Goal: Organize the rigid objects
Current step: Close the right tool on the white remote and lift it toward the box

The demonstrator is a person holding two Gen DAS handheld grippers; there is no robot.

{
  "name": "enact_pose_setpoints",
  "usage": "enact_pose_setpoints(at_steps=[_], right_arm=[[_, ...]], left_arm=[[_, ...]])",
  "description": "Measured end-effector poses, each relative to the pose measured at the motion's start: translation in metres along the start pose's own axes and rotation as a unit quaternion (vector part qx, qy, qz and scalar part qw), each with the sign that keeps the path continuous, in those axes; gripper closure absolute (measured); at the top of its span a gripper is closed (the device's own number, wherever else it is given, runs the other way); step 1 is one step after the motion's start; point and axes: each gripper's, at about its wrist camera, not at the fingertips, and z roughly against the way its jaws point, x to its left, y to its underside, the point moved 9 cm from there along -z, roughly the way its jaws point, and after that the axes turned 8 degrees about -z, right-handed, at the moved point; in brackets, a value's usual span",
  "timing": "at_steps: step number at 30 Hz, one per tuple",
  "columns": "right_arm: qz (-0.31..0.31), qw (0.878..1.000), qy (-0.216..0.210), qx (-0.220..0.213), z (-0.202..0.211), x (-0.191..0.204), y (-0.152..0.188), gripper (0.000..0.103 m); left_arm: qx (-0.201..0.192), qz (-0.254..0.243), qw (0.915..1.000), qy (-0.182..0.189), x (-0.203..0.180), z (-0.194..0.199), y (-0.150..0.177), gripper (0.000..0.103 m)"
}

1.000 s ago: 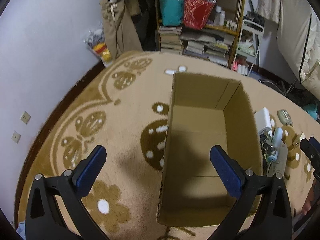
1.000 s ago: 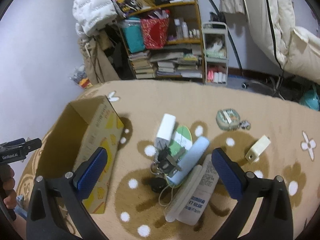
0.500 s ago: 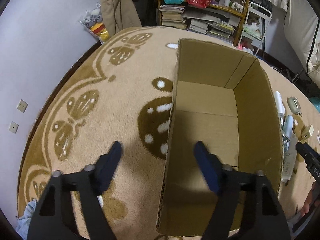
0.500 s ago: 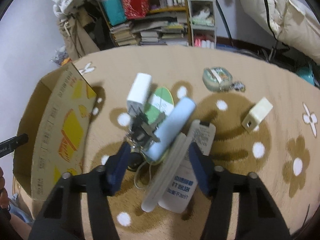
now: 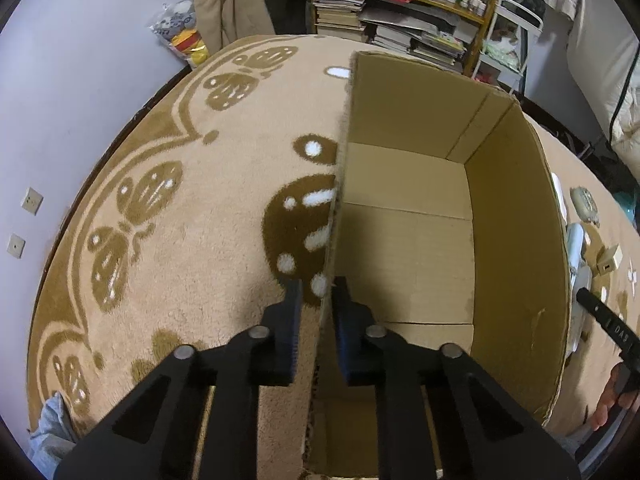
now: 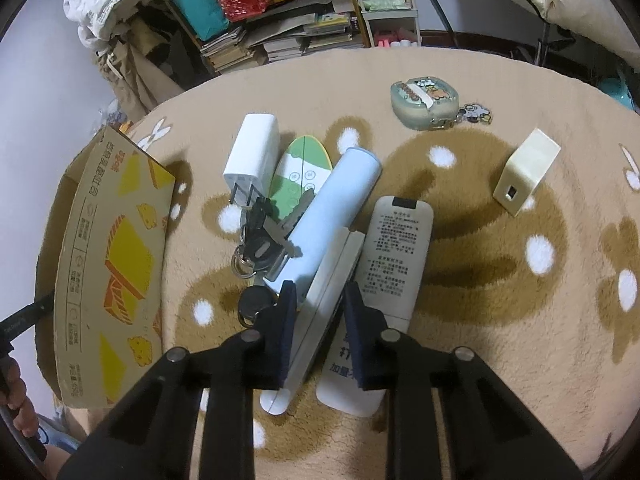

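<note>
An open, empty cardboard box stands on the carpet; it also shows at the left of the right wrist view. My left gripper is shut on the box's near left wall. My right gripper is shut on a long white remote lying on edge in a pile. The pile holds a pale blue cylinder, a white remote face down, a green-and-white remote, a white charger and keys.
A cream plug block and a round green case with a keychain lie apart on the carpet at right. Cluttered shelves stand at the back. The wall runs along the left of the rug.
Both grippers have gone from wide open to closed. The left one moved forward onto the box's wall. The right one moved down onto the long white remote.
</note>
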Motion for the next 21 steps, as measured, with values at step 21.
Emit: enact_pose_setpoints(at_steps=[21], right_arm=[[0.032, 0.995, 0.007, -0.096, 0.057, 0.022, -0.022, 0.087]], left_arm=[[0.003, 0.008, 0.9999, 0.007, -0.002, -0.002, 0.003, 0.093]])
